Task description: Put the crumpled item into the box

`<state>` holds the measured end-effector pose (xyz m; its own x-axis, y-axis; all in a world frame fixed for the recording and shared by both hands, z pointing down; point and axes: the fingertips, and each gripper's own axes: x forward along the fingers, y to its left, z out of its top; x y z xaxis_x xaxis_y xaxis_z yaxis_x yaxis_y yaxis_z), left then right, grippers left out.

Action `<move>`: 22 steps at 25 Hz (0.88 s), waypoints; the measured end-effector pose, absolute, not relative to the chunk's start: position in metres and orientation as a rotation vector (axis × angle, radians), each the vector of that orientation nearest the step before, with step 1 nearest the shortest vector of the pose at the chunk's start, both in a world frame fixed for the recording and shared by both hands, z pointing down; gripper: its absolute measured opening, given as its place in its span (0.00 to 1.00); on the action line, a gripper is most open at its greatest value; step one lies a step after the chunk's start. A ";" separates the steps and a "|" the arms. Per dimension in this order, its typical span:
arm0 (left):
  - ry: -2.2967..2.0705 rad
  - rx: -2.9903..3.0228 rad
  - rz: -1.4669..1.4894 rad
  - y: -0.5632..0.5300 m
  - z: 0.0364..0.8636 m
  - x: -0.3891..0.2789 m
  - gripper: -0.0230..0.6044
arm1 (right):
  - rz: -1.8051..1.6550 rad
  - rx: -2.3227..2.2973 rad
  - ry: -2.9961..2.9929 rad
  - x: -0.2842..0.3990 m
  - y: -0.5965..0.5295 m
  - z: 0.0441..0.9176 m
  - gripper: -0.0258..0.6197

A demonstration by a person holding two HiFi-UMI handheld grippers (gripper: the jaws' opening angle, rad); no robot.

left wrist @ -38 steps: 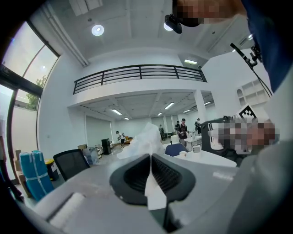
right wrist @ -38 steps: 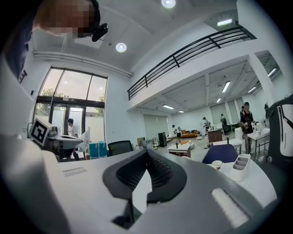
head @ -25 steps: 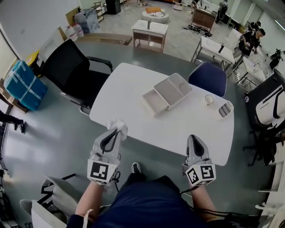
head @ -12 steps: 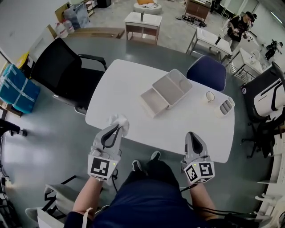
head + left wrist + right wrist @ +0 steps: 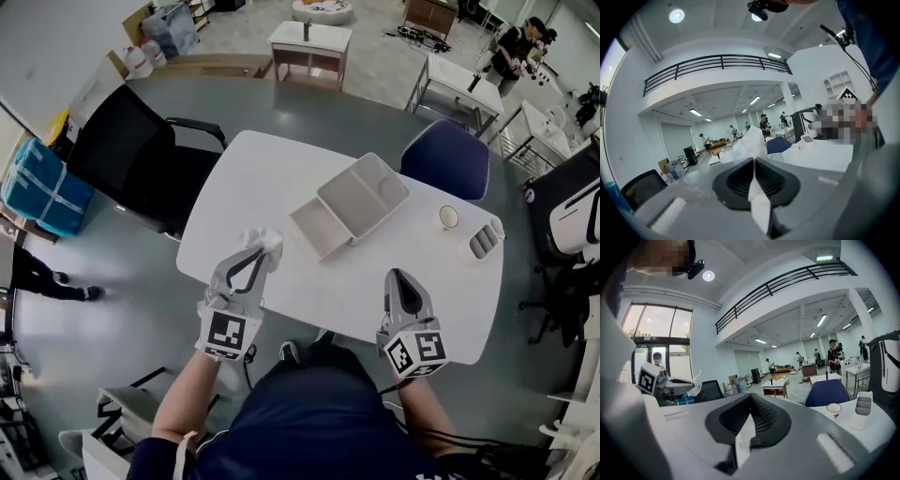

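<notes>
step: carry to box | left claw [image 5: 270,255] clenched on crumpled item [image 5: 262,238], short of box [image 5: 352,202] | right claw [image 5: 398,281] clenched, empty | tip: release only once above the box's open cavity

The crumpled tissue [image 5: 749,139] is half hidden behind the jaws of the left gripper [image 5: 753,161]. The mark on the cup [image 5: 833,408] is too small to read.

Crumpled wht item [image 5: 265,240] pinched aloft, well apart fr. open box [image 5: 356,199].
</notes>
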<state>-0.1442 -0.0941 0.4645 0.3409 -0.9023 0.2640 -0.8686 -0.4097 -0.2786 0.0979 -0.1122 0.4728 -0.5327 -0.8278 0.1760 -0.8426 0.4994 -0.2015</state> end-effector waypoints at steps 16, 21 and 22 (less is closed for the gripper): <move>1.148 -2.689 -1.092 -0.185 0.536 -0.084 0.06 | 0.606 1.548 -2.568 0.124 -0.163 0.516 0.04; 0.876 -2.644 -1.271 -0.218 0.557 -0.069 0.06 | 0.704 1.666 -2.492 0.131 -0.167 0.532 0.04; 0.817 -2.643 -1.326 -0.223 0.574 -0.070 0.06 | 0.717 1.681 -2.485 0.130 -0.166 0.532 0.04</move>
